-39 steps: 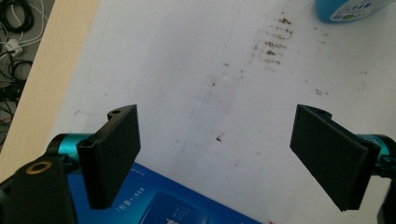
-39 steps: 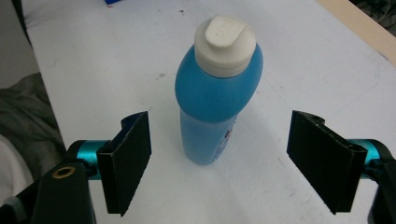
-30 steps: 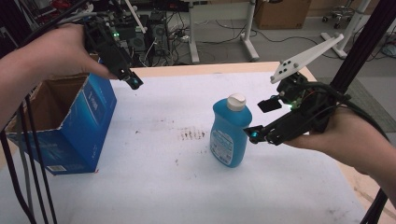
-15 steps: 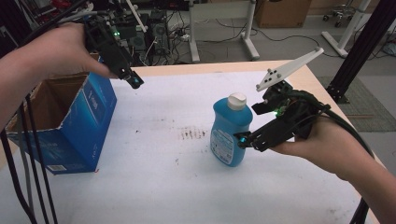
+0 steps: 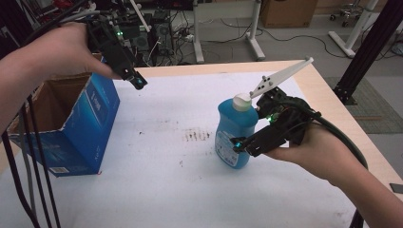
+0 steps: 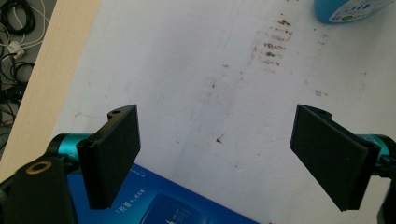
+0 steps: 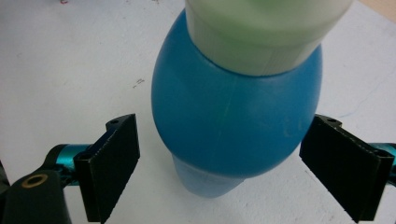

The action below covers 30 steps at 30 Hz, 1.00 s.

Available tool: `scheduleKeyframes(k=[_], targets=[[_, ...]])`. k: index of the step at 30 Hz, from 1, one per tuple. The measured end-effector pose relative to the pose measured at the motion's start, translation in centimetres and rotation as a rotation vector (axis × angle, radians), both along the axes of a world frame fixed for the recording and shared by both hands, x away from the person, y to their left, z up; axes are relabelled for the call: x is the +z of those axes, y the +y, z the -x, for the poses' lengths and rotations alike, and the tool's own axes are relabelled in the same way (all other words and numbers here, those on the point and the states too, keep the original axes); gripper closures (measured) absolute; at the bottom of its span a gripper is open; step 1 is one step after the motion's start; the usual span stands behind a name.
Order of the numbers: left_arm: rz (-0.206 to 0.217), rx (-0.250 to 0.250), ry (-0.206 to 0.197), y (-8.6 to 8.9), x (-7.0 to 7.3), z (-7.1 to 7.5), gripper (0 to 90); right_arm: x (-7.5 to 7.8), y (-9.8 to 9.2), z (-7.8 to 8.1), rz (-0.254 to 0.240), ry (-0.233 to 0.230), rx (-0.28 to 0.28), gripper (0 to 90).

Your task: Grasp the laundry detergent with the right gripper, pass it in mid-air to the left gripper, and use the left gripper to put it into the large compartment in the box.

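A blue bottle (image 5: 234, 137) with a white cap stands upright on the white table cover (image 5: 161, 180). My right gripper (image 5: 244, 142) comes in from the right and straddles the bottle's body. In the right gripper view the bottle (image 7: 233, 116) sits between the two pads (image 7: 114, 163), with gaps on both sides. The jaws of that gripper (image 7: 224, 163) have just been opening and stand open. My left gripper (image 5: 138, 81) hovers open over the upper corner of a blue box (image 5: 92, 118), with nothing between the jaws in the left gripper view (image 6: 217, 158).
The blue box (image 6: 163, 205) is open-topped cardboard at the table's left. A brown stain (image 5: 197, 135) marks the cover left of the bottle. The wooden table edge (image 5: 328, 99) runs behind my right hand. Desks and cables lie beyond the far edge.
My right gripper has come left and down from beside the bottle to straddle its body, with the jaws wider apart. The left gripper has kept still.
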<state>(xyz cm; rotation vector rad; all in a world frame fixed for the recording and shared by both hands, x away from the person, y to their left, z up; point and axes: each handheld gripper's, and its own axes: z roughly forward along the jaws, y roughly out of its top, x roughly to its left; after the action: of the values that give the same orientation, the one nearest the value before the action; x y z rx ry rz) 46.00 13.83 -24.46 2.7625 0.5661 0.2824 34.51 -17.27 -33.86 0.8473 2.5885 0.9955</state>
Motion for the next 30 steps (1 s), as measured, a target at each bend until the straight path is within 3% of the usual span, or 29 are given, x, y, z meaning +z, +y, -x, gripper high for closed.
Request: scheduleKeyframes(k=[10, 12, 21, 23, 30], targets=[[-0.005, -0.002, 0.001, -0.09, -0.02, -0.03, 16.2, -0.72, 0.79, -0.23, -0.011, -0.010, -0.034, 12.1], [-0.001, -0.002, 0.000, -0.10, -0.02, -0.02, 16.2, -0.80, 0.88, -0.18, -0.011, -0.010, -0.027, 17.9], [-0.003, 0.001, -0.002, -0.04, 0.05, 0.04, 16.2, -1.20, 1.06, -0.09, -0.006, -0.015, -0.050, 18.3], [0.000, 0.002, -0.002, -0.03, 0.07, 0.07, 16.2, -1.22, 1.03, -0.09, -0.013, -0.018, -0.052, 25.3], [-0.006, -0.003, -0.005, 0.07, 0.18, 0.11, 16.2, -1.25, 1.02, -0.13, -0.024, -0.021, -0.063, 27.1]])
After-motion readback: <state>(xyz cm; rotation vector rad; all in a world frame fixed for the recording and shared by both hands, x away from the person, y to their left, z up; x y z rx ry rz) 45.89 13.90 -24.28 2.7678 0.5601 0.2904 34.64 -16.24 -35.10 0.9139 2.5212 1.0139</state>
